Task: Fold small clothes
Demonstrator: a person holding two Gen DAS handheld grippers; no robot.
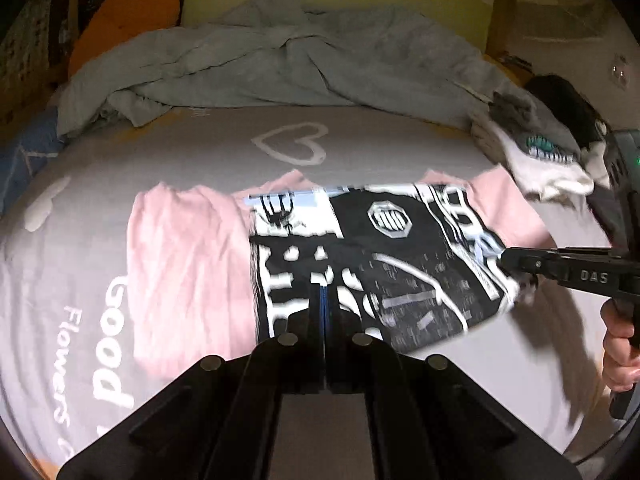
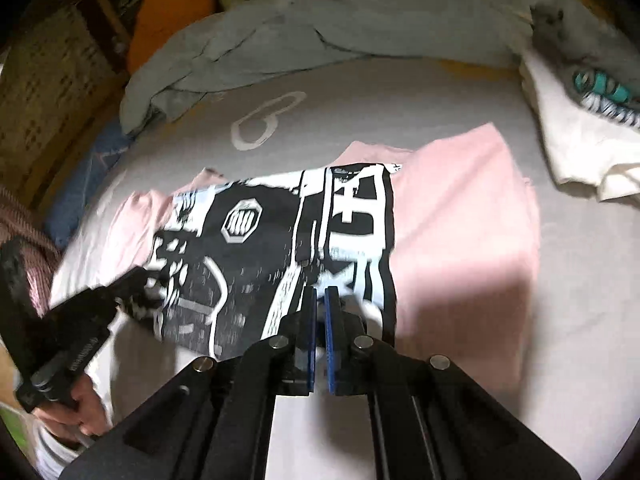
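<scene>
A pink garment (image 1: 188, 256) with a large black-and-white print (image 1: 360, 260) lies spread on the grey bed sheet (image 1: 360, 148). It also shows in the right wrist view (image 2: 460, 220), with its print (image 2: 260, 248). My left gripper (image 1: 322, 292) is shut on the near edge of the printed cloth; it also shows in the right wrist view (image 2: 140, 280). My right gripper (image 2: 320, 296) is pinched on the near edge of the print, jaws almost together; from the left wrist it shows at the print's right corner (image 1: 506, 258). The cloth looks lifted and blurred.
A rumpled light blue blanket (image 1: 280, 64) lies across the far side of the bed. A pile of white and grey clothes (image 1: 540, 152) sits at the far right, also seen from the right wrist (image 2: 580, 128). An orange cushion (image 1: 124, 20) is at the back left.
</scene>
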